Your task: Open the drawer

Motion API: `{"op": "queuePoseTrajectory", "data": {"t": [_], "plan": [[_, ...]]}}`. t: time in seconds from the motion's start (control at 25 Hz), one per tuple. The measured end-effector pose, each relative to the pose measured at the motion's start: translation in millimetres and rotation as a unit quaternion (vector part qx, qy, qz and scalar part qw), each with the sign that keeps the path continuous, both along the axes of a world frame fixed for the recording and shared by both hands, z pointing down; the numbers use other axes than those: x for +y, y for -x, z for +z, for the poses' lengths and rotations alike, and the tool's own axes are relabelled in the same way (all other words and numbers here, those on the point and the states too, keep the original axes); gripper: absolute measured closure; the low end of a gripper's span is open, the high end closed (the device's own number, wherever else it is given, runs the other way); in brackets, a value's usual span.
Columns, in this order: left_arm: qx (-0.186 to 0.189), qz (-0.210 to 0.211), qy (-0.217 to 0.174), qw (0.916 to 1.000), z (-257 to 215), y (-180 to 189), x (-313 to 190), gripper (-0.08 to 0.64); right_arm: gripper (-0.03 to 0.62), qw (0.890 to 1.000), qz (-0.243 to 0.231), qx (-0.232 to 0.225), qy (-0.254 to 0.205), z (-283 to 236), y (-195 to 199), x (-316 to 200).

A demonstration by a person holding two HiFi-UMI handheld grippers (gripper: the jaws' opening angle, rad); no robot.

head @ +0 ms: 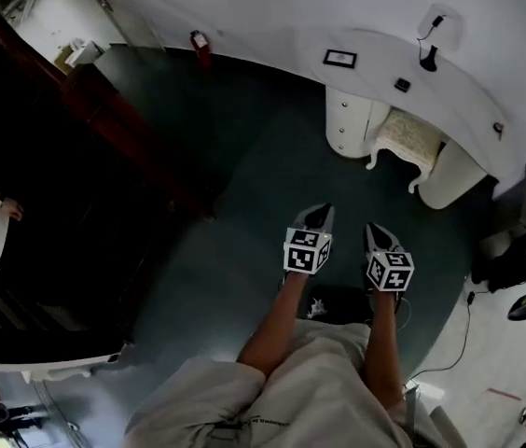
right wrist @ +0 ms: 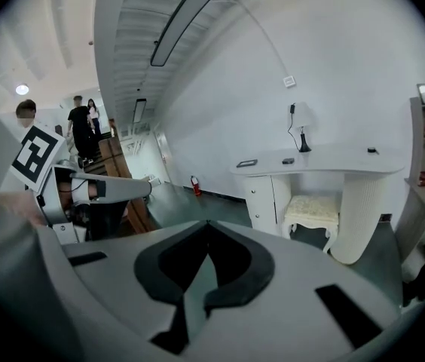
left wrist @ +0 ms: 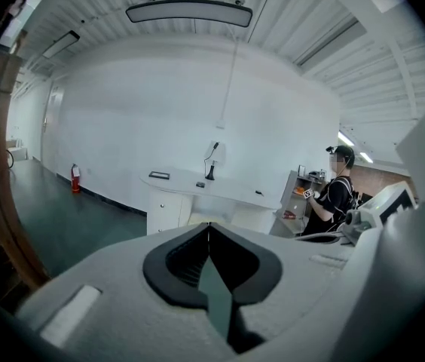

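Right at your front, you hold both tools out at waist height: the left gripper (head: pixel 319 216) has its jaws pressed together tip to tip with nothing between them, and the right gripper (head: pixel 375 231) is the same, closed and empty. Under them there is only dark floor (head: pixel 244 203), and a good stretch of it lies between you and the work. Past that gap stands a cushioned stool (head: pixel 405 136), tucked under the curved white desk (head: pixel 449 87). Just to its left is your target, the drawers (head: pixel 345 119), stacked in the white pedestal that holds up that end of the desk. You are well apart from them, so the job has not begun. Each drawer front carries a small round knob (head: pixel 341 130), and that looks like the only place to take hold. Judging from here, the fronts are rigid painted panels, so they should not flex or dent. The drawer should be light and slide straight out. The knob is the tricky part: it is small, smooth and likely slippery. You will want the jaws parted before you reach it, closed squarely behind its widest part, then a level pull toward you. Pull at an angle and the pads may slide off, or the drawer may bind. Which drawer is meant, I cannot tell from here.
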State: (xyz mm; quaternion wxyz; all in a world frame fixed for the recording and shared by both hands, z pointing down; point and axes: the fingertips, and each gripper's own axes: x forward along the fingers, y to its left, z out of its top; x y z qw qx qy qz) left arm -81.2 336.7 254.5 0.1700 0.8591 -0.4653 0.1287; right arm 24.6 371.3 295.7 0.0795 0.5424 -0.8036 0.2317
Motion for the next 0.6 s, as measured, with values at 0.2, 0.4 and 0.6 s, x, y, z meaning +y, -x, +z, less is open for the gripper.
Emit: {"op": "queuePoseTrajectory", "data": {"t": [0.2,0.4,0.6], "plan": [[0.021,-0.017,0.024,0.9993,27,-2,-25,0.549,0.577,1.000,-0.003,0.003,0.023,21,-12,-33],[0.018,-0.022,0.040,0.9988,41,5,-55,0.549,0.575,0.999,-0.034,-0.005,0.036,26,1,-76],[0.017,-0.031,0.037,0.9987,37,10,-96,0.549,0.575,0.998,-0.055,-0.017,0.032,24,12,-121]]}}
